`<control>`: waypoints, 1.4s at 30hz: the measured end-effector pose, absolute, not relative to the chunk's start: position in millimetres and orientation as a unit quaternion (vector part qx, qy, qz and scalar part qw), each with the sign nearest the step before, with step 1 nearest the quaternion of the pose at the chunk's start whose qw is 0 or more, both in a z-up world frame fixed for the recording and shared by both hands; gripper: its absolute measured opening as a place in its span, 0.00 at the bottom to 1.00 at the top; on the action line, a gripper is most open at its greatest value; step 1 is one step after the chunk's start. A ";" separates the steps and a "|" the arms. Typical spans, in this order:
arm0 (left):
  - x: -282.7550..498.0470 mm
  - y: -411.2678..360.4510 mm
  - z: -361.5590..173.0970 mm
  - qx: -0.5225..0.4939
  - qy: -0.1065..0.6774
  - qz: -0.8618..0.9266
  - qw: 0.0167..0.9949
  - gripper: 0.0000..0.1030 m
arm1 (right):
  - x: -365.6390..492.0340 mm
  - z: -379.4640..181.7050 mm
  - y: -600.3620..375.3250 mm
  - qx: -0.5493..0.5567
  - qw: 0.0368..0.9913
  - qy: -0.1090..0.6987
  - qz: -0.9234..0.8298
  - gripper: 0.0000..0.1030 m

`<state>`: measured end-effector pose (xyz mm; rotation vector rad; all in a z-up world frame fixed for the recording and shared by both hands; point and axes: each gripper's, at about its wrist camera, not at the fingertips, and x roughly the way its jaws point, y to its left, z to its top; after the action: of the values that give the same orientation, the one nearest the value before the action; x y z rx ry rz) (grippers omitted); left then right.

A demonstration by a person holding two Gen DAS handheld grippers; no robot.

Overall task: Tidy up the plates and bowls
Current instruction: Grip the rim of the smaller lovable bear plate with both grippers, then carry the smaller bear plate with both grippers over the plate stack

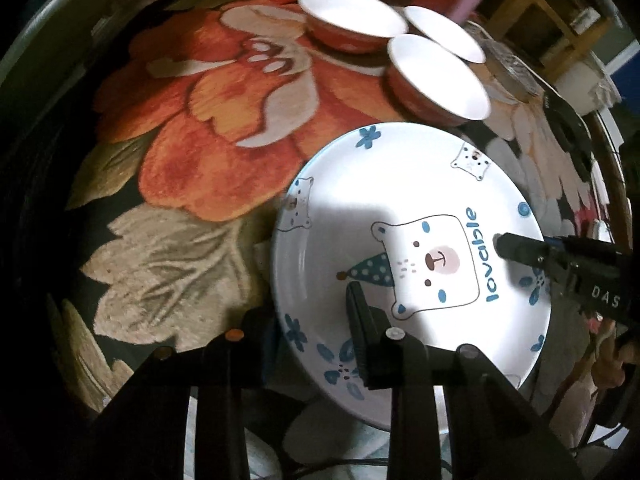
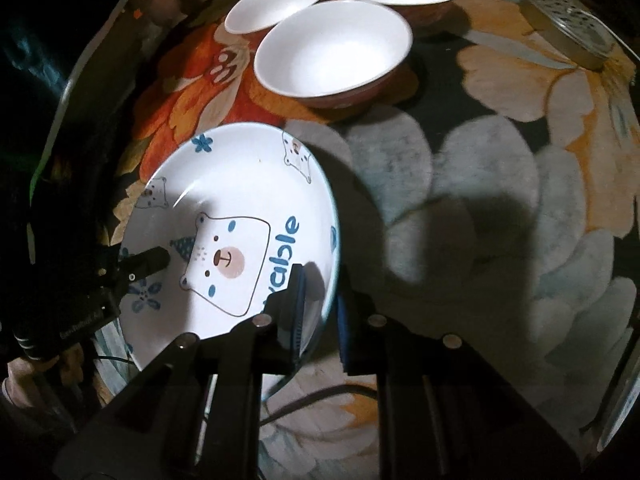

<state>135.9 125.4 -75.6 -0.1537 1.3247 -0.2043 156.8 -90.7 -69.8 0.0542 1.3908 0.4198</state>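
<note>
At opposite rims [image 1: 320, 364], fingers [image 2: 298, 312] pinch plate [image 2: 224, 184].

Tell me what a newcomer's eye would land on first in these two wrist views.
The white plate with a cartoon bear and the blue word "lovable" dominates, gripped at opposite rims by the left gripper and the right gripper. Behind it, three white-lined bowls cluster at the far side. All sit over a big floral tablecloth, orange in one view, pale petals in the other.

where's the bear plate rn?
Bear plate sits low-centre in the left wrist view, near side of the floral cloth, in front of three bowls, rim pinched by both tongs.
</note>
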 end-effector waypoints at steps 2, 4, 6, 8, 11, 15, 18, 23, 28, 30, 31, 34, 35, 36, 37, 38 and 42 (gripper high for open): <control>136.1 116.1 -71.2 -0.069 0.613 -0.102 0.781 0.30 | 154.6 -63.6 -101.3 0.033 0.749 0.635 0.189 0.14; 137.9 107.1 -66.0 -0.062 0.611 -0.110 0.781 0.30 | 151.2 -56.6 -113.7 0.039 0.751 0.633 0.184 0.14; 139.9 96.5 -61.7 -0.056 0.610 -0.117 0.781 0.30 | 148.6 -52.2 -124.2 0.046 0.751 0.634 0.179 0.14; 138.8 84.0 -57.4 -0.049 0.608 -0.125 0.783 0.30 | 145.8 -47.2 -136.6 0.053 0.752 0.633 0.173 0.14; 141.3 64.9 -49.9 -0.040 0.603 -0.140 0.784 0.30 | 143.0 -40.0 -154.0 0.065 0.755 0.632 0.162 0.14; 142.8 46.4 -38.8 -0.034 0.598 -0.158 0.785 0.30 | 141.5 -30.7 -175.7 0.076 0.760 0.628 0.149 0.14; 147.0 27.6 -31.8 -0.028 0.595 -0.169 0.785 0.30 | 140.2 -24.5 -190.7 0.085 0.763 0.625 0.138 0.14; 150.7 -6.4 -23.6 -0.017 0.590 -0.192 0.784 0.30 | 135.5 -15.0 -221.5 0.100 0.769 0.620 0.119 0.14; 151.6 -43.6 -17.1 -0.008 0.585 -0.219 0.781 0.30 | 125.6 -8.7 -257.3 0.115 0.772 0.618 0.099 0.14; 151.6 -60.4 -15.4 -0.005 0.583 -0.230 0.779 0.30 | 120.8 -7.7 -272.4 0.123 0.771 0.618 0.090 0.14; 150.9 -67.9 -14.6 -0.003 0.582 -0.234 0.779 0.30 | 117.9 -7.8 -280.1 0.127 0.771 0.618 0.084 0.14; 150.8 -92.9 -13.4 0.004 0.578 -0.249 0.777 0.30 | 110.4 -8.7 -305.2 0.140 0.769 0.620 0.066 0.14; 150.2 -100.3 -12.8 0.006 0.577 -0.254 0.776 0.30 | 107.9 -8.4 -313.8 0.143 0.769 0.620 0.061 0.14; 149.7 -108.0 -11.8 0.009 0.576 -0.259 0.776 0.30 | 105.8 -8.8 -320.4 0.146 0.768 0.620 0.056 0.14; 149.2 -118.0 -10.6 0.013 0.573 -0.266 0.775 0.30 | 102.3 -9.0 -329.6 0.152 0.768 0.620 0.048 0.14; 148.5 -126.0 -9.7 0.016 0.571 -0.270 0.775 0.30 | 99.9 -8.9 -336.3 0.155 0.768 0.620 0.043 0.14; 145.3 -160.6 -7.1 0.027 0.566 -0.289 0.771 0.30 | 88.6 -8.0 -364.4 0.168 0.767 0.619 0.020 0.14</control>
<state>145.3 -160.6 -7.1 0.0581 1.2270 -0.6274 88.6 -364.4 -8.0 0.3646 1.3451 0.0437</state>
